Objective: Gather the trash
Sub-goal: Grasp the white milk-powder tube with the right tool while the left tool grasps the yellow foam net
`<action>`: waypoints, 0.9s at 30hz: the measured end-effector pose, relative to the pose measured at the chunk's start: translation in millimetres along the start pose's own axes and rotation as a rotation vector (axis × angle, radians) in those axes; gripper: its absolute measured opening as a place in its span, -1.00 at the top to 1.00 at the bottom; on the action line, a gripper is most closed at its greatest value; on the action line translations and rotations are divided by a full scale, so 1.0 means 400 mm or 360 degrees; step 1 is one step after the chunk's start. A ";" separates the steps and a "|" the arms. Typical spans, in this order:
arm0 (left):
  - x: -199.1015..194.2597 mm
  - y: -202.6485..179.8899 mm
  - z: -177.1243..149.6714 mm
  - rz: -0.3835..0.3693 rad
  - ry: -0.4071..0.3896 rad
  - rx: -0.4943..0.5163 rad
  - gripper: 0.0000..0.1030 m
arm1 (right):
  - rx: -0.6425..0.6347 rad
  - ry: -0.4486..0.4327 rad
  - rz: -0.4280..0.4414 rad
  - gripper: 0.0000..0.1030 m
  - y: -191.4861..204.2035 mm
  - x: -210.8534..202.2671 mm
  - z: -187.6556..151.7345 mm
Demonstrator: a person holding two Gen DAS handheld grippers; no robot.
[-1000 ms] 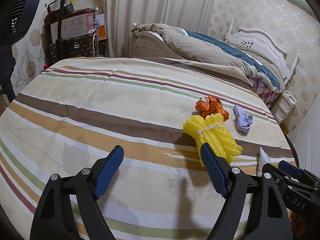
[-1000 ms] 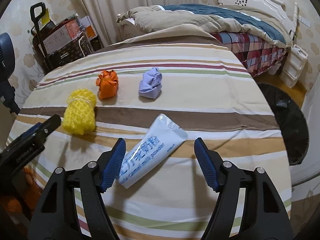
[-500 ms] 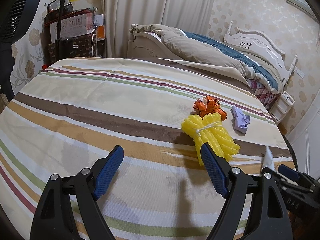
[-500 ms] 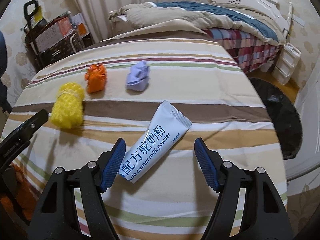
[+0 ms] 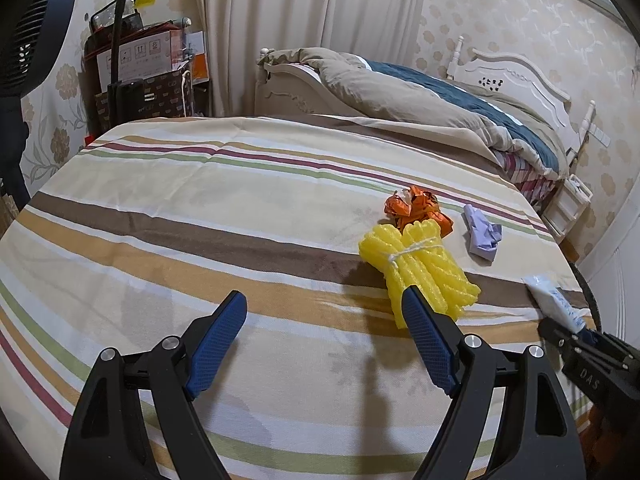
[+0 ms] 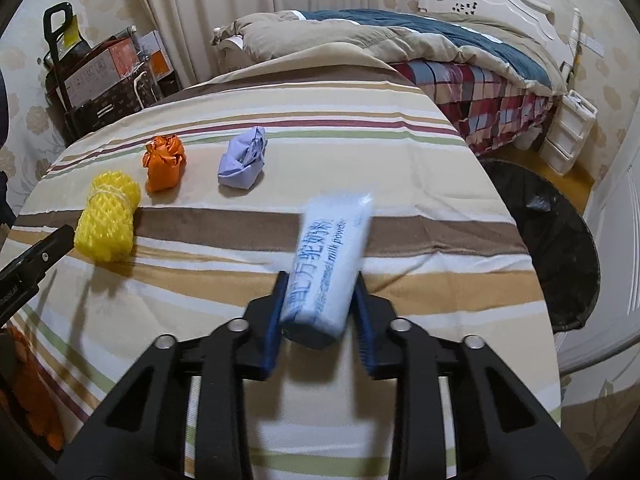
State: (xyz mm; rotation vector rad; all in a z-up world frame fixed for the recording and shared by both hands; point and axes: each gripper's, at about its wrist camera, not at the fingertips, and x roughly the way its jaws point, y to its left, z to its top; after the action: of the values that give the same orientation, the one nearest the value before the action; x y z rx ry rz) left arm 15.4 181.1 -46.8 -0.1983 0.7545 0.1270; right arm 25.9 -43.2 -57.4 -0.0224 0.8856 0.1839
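Observation:
My right gripper (image 6: 320, 280) is shut on the lower end of a white milk powder packet (image 6: 330, 248), which tilts up off the striped tablecloth (image 6: 400, 184). The packet (image 5: 554, 302) also shows at the far right of the left wrist view. My left gripper (image 5: 322, 300) hangs open over the cloth with nothing between its fingers. A yellow foam net (image 5: 416, 264) lies just beyond its right finger. An orange wrapper (image 6: 164, 162) and a crumpled purple paper (image 6: 244, 162) lie farther back, with the yellow net (image 6: 108, 220) to their left.
A black trash bag (image 6: 560, 240) stands open on the floor right of the table. Behind the table is a bed with a beige duvet (image 5: 380, 88). A cart of boxes (image 5: 140, 68) stands at the back left, a white drawer unit (image 6: 568, 136) at the back right.
My right gripper shut on the milk powder packet and tipped it up off the cloth. My left gripper stayed open and still.

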 end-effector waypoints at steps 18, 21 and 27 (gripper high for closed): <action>-0.033 -0.020 -0.022 -0.0062 -0.0019 0.0012 -0.59 | -0.0109 0.0004 0.0033 0.47 0.008 0.047 0.056; -0.041 -0.035 -0.023 -0.0070 -0.0033 0.0033 -0.61 | -0.0103 0.0000 0.0051 0.52 0.002 0.053 0.063; -0.018 -0.085 -0.011 -0.0077 -0.0021 0.0076 -0.62 | -0.0073 -0.0001 0.0086 0.53 -0.018 0.060 0.074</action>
State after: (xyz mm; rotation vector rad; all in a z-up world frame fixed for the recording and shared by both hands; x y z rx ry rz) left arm 13.3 146.8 -40.4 -0.1704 0.7386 0.0641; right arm 64.8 -43.8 -57.6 -0.0412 0.8818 0.2550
